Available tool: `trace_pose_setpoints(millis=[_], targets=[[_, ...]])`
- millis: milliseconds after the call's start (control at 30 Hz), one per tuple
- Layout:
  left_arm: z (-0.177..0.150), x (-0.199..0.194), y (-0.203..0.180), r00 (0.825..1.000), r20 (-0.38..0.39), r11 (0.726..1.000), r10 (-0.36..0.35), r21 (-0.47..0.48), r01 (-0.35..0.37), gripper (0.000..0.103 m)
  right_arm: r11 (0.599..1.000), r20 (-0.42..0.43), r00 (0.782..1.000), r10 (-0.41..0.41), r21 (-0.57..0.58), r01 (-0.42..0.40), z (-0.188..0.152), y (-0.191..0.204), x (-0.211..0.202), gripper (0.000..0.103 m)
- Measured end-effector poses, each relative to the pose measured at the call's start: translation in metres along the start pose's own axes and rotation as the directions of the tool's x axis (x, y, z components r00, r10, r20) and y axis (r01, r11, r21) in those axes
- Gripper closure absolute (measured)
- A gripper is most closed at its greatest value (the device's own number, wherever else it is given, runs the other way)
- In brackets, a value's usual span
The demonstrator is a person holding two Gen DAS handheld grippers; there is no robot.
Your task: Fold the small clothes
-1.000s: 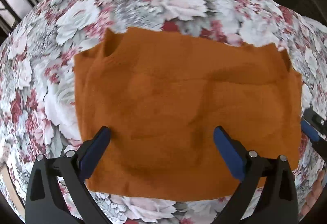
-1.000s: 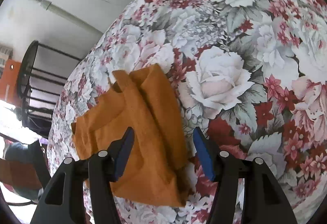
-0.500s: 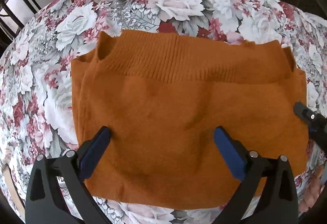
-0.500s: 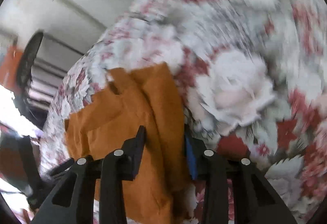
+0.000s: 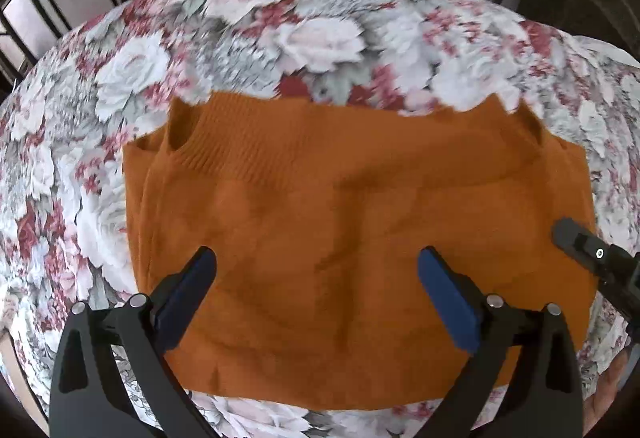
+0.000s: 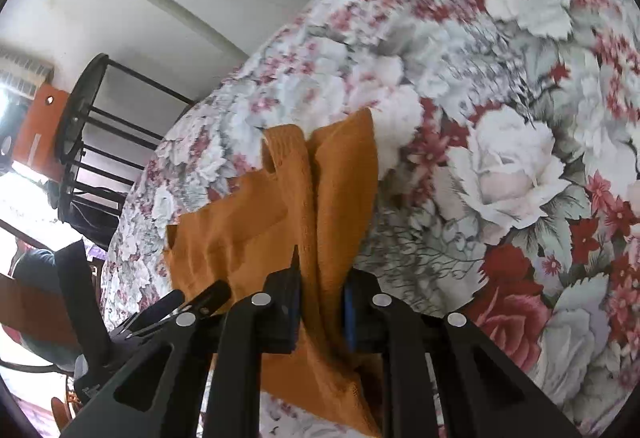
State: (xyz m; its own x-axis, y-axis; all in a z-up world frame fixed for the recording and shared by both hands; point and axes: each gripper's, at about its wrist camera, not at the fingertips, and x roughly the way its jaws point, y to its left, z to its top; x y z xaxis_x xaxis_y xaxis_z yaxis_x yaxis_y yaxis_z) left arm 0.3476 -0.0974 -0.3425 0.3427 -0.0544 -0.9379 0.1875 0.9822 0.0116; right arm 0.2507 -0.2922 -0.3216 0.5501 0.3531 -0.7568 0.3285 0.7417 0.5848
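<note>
Right wrist view: right gripper (image 6: 320, 308) pinches orange sweater (image 6: 280, 222) edge between its fingers, left gripper (image 5: 316, 298) spread above sweater middle; lift slowly, carry edge evenly across.

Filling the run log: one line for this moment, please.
left tongs: open, over orange sweater | right tongs: shut on sweater's side edge | surface: floral cloth

No text, label, brand, number or sign can be read in either view.
</note>
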Motion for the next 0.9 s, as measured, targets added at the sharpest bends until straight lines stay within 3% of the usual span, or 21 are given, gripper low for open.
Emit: trace_pose_setpoints(millis=[200, 433, 900], targets=[[-0.006, -0.006, -0.021, 1.000, -0.012, 1.000, -0.015, 0.004, 0.015, 0.005, 0.999, 0.023, 1.000, -0.008, -0.031, 0.009, -0.001, 0.030, -0.014, 0.086], [-0.004, -0.023, -0.002, 0.999, 0.008, 0.999, -0.038, -0.007, 0.038, 0.005, 0.999, 0.030, 1.000, 0.008, -0.038, -0.007, -0.003, 0.065, -0.018, 0.086], [-0.006, -0.050, 0.081, 0.998, 0.050, 0.991, -0.043, -0.124, 0.049, 0.005, 0.994, 0.016, 1.000, 0.019, -0.109, -0.017, -0.025, 0.151, 0.009, 0.086]])
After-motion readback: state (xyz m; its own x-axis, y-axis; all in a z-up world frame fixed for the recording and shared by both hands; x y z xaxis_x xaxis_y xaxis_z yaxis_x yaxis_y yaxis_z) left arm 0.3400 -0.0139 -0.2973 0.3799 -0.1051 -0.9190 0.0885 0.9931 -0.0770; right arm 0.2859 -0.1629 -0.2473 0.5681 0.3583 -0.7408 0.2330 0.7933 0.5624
